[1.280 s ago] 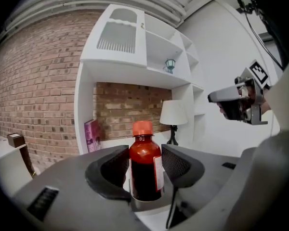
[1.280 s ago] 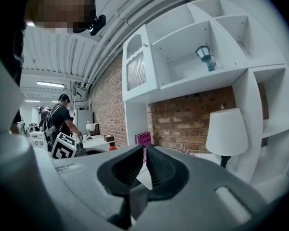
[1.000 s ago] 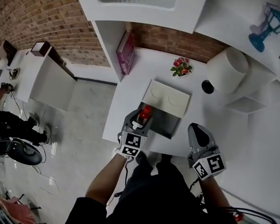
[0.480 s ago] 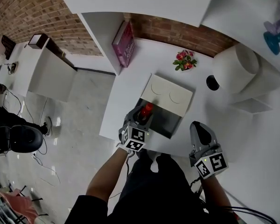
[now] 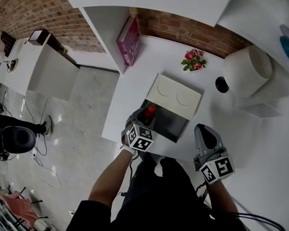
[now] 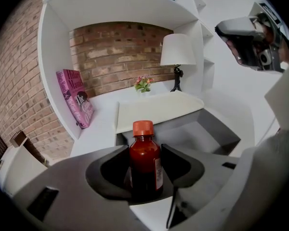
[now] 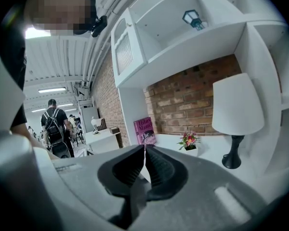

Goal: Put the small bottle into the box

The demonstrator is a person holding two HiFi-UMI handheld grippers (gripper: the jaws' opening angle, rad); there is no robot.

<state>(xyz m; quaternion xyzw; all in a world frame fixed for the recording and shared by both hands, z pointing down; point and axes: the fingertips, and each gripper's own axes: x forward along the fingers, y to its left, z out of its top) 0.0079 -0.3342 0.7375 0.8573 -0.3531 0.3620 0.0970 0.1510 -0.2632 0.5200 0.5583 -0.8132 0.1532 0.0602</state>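
at the box [image 5: 172, 123] edge, left gripper [image 5: 144, 119] clamps the small bottle [image 6: 145, 159], right gripper [image 7: 145, 152] closed

Box [image 5: 167, 124] cavity open w/ free room above; lid [image 5: 176, 95] at far edge, lamp [image 5: 248, 71] well right

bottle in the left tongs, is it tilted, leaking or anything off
Nothing stands out. The small bottle sits upright, clamped in the left tongs, with its orange cap on and no spill visible. The open box just ahead of it looks undamaged.
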